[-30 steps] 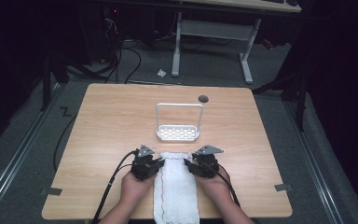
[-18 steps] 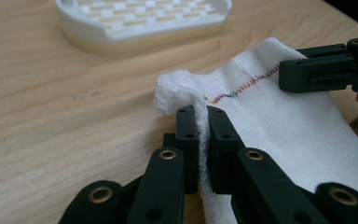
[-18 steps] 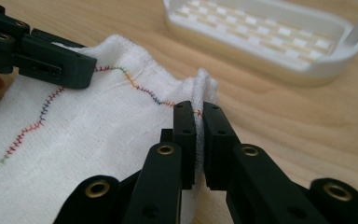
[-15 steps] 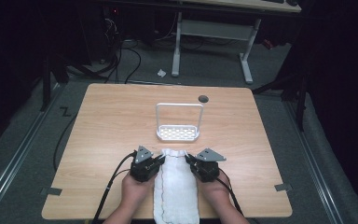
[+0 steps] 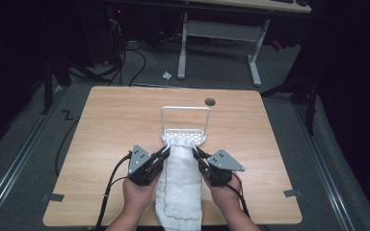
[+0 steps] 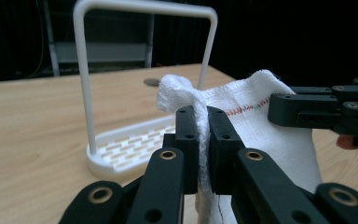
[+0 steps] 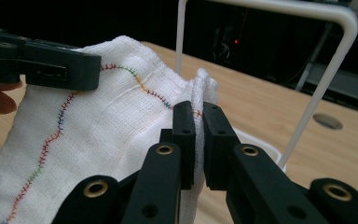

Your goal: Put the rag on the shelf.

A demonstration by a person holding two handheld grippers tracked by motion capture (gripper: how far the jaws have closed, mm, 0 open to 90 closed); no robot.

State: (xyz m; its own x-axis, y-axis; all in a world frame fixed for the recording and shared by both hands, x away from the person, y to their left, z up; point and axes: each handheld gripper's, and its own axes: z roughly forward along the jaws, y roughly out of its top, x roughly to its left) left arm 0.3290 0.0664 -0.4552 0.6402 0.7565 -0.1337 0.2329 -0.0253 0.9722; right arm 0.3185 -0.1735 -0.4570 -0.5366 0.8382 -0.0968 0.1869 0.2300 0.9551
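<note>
Holding white cloth at lower centre, before rack: left gripper and right gripper each clamped on far corner. I judge it light, limp; hemmed corners grip best.

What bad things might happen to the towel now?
Each black tool, left and right, pinches only a thin corner of the white stitched cloth towel, so a corner might slip free. The white plastic rack stands just ahead and looks light; the towel could snag and tip it.
</note>
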